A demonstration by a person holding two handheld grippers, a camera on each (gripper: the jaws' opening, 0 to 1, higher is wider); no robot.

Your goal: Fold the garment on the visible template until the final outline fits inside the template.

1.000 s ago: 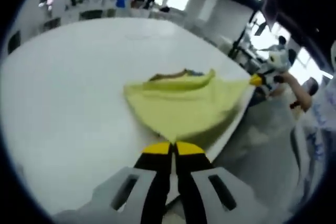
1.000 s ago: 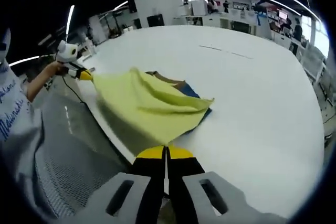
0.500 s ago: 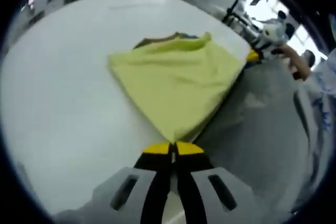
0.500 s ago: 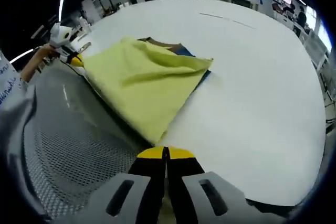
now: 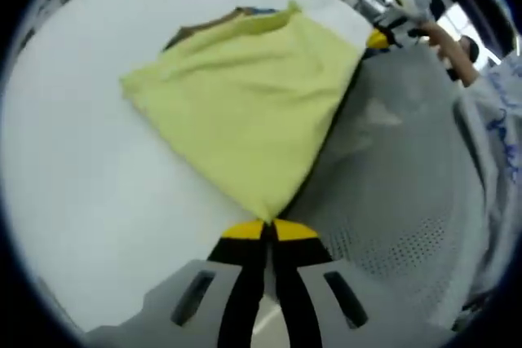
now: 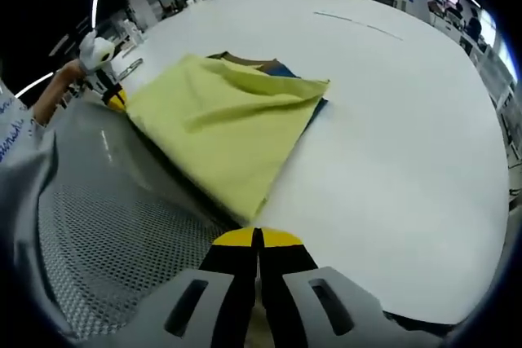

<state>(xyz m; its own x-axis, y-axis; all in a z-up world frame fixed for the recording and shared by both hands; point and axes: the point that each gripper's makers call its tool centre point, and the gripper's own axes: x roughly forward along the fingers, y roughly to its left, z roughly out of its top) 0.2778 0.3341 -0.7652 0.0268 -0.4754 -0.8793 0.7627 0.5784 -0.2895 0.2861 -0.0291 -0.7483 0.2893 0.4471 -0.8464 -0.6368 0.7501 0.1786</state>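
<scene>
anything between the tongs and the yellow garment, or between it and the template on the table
Nothing visible stands in the way. Both tongs, left and right, are shut on corners of the yellow garment, which lies on the white table. A blue and brown edge, perhaps the template, shows beneath its far side.

Yellow-green garment stretched over the table edge, template beneath it

We see a soft yellow-green cloth garment (image 5: 245,112) spread nearly flat as a four-cornered sheet on the white table, one side running along the table's edge. Its nearest corner tapers to a point at the closed yellow jaw tips in each view (image 6: 224,132). The far edge is folded over in a raised ridge. Past that ridge, a flat template (image 6: 273,67) with brown and blue parts peeks out, mostly covered by the cloth (image 5: 220,19).
</scene>
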